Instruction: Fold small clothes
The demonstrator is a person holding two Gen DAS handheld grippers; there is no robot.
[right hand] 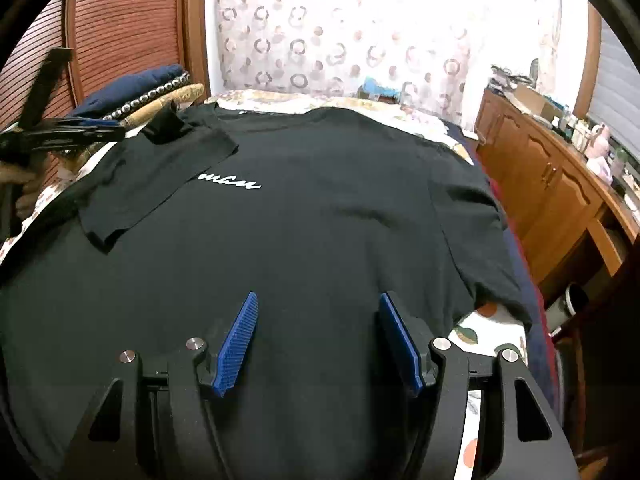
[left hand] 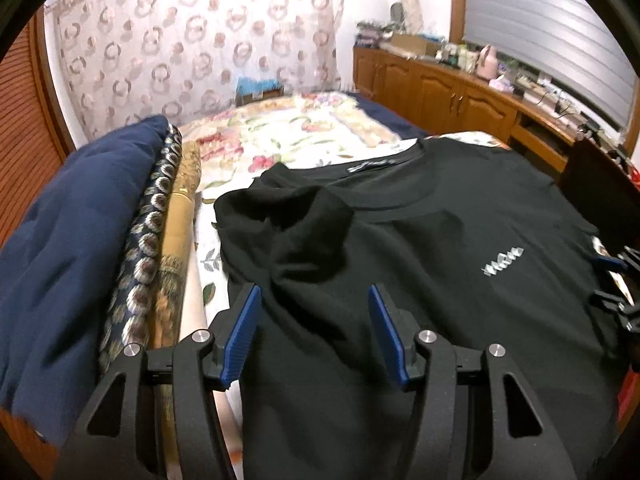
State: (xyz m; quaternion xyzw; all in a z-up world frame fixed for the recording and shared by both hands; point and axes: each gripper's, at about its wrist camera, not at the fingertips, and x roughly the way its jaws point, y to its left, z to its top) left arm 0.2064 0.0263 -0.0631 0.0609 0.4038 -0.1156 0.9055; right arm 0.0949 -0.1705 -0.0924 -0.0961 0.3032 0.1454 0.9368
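shirt [right hand: 320,216] lies flat on bed [left hand: 288,132], left sleeve [right hand: 160,184] folded in; left gripper [left hand: 312,300] and right gripper [right hand: 318,308] gape empty; right sleeve [right hand: 480,248] likely next.

Your two wrist cameras, low over the bed.
Each looks forward and down along its claw, close above the black T-shirt [left hand: 420,240] both share, facing the curtain [right hand: 360,40].

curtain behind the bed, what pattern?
The curtain is pale and sheer, printed with brownish-pink rings and dots. Clearest in the left wrist view.
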